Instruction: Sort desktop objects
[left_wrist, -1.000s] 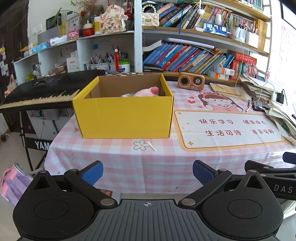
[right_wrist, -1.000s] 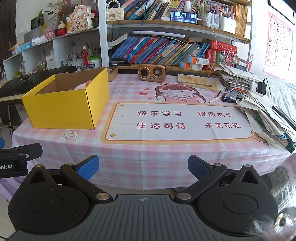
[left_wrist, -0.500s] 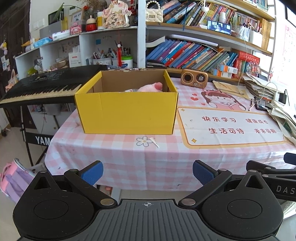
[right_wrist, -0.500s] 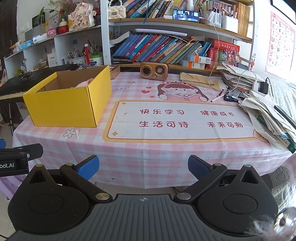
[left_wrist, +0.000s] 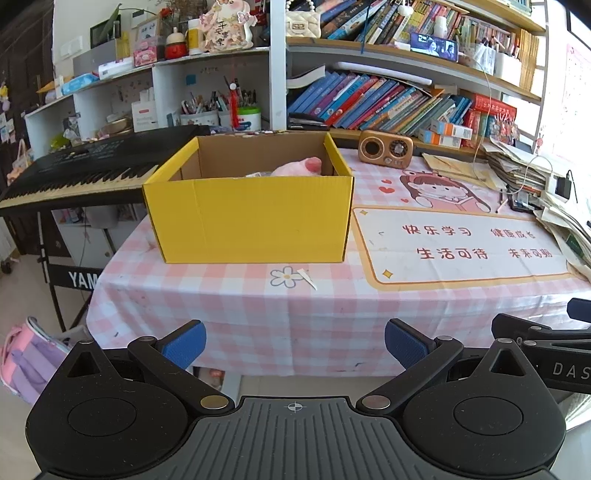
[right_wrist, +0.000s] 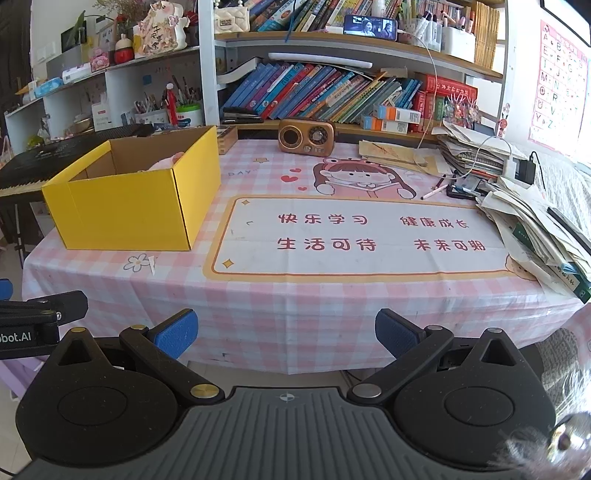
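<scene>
A yellow cardboard box (left_wrist: 251, 218) stands open on the left of the pink checked table (left_wrist: 258, 306); it also shows in the right wrist view (right_wrist: 129, 210). A pink plush toy (left_wrist: 299, 168) lies inside it, mostly hidden by the front wall. My left gripper (left_wrist: 294, 341) is open and empty, held off the table's front edge. My right gripper (right_wrist: 286, 332) is open and empty too, in front of the table's middle. The right gripper's side shows in the left wrist view (left_wrist: 546, 343).
A printed desk mat (right_wrist: 354, 236) covers the table's middle. A brown retro radio (right_wrist: 306, 136) stands at the back. Paper stacks (right_wrist: 535, 221) and pens (right_wrist: 436, 190) crowd the right side. A black keyboard (left_wrist: 81, 166) stands left of the table. Bookshelves rise behind.
Both grippers have drawn back and slightly up from the table, so the box and mat look smaller and lower. Both stay open and empty.
</scene>
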